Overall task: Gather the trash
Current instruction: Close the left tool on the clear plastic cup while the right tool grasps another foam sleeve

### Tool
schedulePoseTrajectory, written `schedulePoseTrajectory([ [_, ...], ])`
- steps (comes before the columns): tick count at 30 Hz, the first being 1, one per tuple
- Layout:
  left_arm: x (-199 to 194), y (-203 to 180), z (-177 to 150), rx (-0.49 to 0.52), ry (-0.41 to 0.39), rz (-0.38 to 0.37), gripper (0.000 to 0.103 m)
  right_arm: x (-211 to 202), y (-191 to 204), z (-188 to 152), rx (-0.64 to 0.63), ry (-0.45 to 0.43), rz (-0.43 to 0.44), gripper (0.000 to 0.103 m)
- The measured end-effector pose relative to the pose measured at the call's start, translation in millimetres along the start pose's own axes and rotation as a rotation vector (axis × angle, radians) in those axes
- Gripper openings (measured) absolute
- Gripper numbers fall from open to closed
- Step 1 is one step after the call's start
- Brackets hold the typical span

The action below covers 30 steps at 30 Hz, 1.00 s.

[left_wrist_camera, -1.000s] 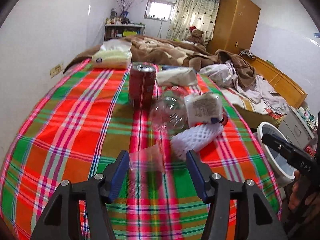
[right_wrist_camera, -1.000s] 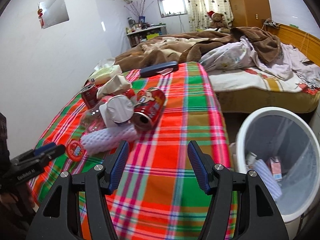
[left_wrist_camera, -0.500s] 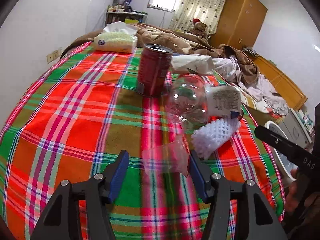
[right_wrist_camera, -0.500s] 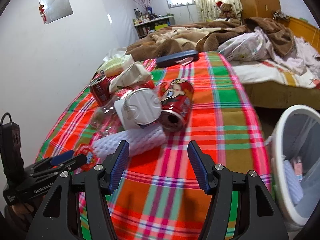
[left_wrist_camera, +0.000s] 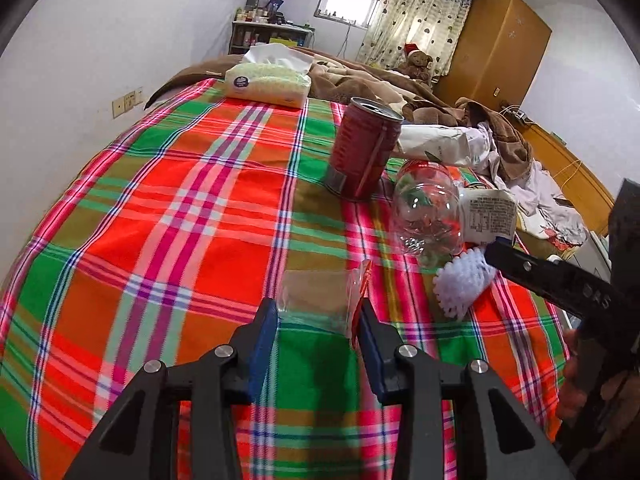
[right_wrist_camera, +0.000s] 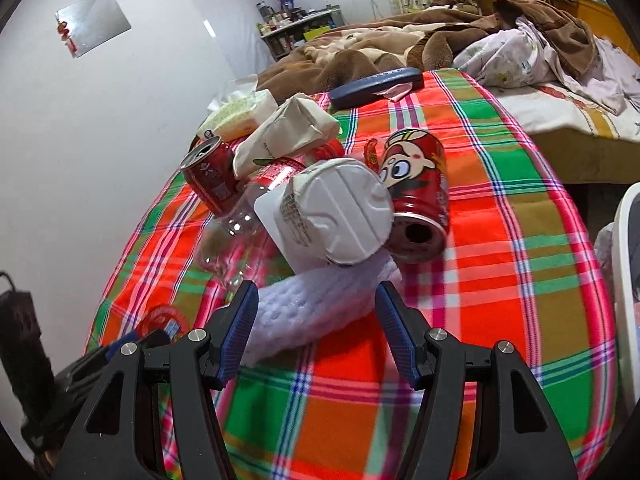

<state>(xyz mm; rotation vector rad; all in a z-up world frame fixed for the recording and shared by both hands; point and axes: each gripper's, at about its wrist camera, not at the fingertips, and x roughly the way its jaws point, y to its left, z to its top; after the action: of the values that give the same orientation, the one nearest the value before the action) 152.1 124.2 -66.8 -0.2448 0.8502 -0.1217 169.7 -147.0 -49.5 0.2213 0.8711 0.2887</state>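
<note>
Since a second ago both claws have pushed forward: the left claw (left_wrist_camera: 318,320) has narrowed from a wide spread until its pads flank the clear plastic wrapper (left_wrist_camera: 320,296) lying on the plaid counter (left_wrist_camera: 180,200), though whether they grip it yet I cannot tell, and the right claw (right_wrist_camera: 316,320), jaws spread, has closed in on the white foam net (right_wrist_camera: 312,308). Going left to right from the left wrist, the wrapper sits at 12 o'clock just off the fingertips, the upright red can (left_wrist_camera: 364,148) at 1 o'clock, the clear bottle (left_wrist_camera: 428,212) and the foam net beyond at 2 o'clock. That wrapper looks near weightless, limp and slick — best taken across its crumpled red-edged side, where folds give the pads something to bite. The net is soft, springy and light; a pinch across its middle should hold. Touching it at 12 o'clock leans the white lidded cup (right_wrist_camera: 332,212), and the tipped cartoon can (right_wrist_camera: 416,204) lies at 1 o'clock — both may shift. The bin (right_wrist_camera: 624,248) stands at 3 o'clock.
</note>
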Motion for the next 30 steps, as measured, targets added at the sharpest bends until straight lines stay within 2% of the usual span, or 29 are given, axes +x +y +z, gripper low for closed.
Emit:
schedulePoseTrajectory([
  [9,-3.4,5.5,0.2,0.001,0.002,-0.009,0.040,18.4,14.2,2.1,0.021,0.007,-0.105,0.063],
  [20,0.2,10.7,4.6,-0.016,0.006,0.005,0.041,22.0,36.3,-9.3,-0.103,-0.007,-0.281,0.063],
  [22,1.1,12.4,5.3,-0.030,0.006,-0.004,0.041,17.4,31.6,-12.3,-0.087,-0.010,-0.270,0.058],
  [28,0.9,8.4,3.6,-0.028,0.005,-0.020,0.041,3.0,21.7,-17.9,-0.025,-0.027,-0.181,0.029],
  [30,-1.7,4.9,2.9,-0.024,-0.002,-0.027,0.041,-2.1,18.5,-20.9,-0.002,-0.027,-0.129,0.010],
])
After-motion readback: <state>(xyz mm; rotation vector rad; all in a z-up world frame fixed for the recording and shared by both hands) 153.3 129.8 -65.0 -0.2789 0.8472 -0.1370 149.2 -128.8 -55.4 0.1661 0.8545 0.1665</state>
